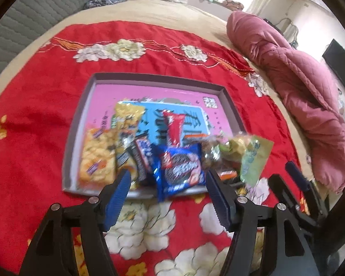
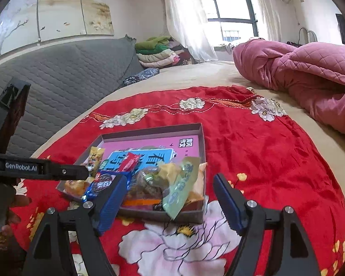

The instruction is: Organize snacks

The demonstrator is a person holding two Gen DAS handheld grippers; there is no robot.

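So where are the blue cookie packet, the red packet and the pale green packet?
blue cookie packet (image 1: 180,172): left wrist view, its front.
red packet (image 1: 175,126): left wrist view, its middle.
pale green packet (image 2: 180,187): right wrist view, its face.

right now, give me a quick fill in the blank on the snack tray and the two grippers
1. The snacks lie in a shallow tray that sits on a ____ floral cloth.
2. The blue cookie pack hangs over the tray's ____ edge in the left wrist view.
3. Both the left gripper and the right gripper hold ____ between their jaws.
4. The bunched quilt on the bed is ____.

Missing words: red; near; nothing; pink
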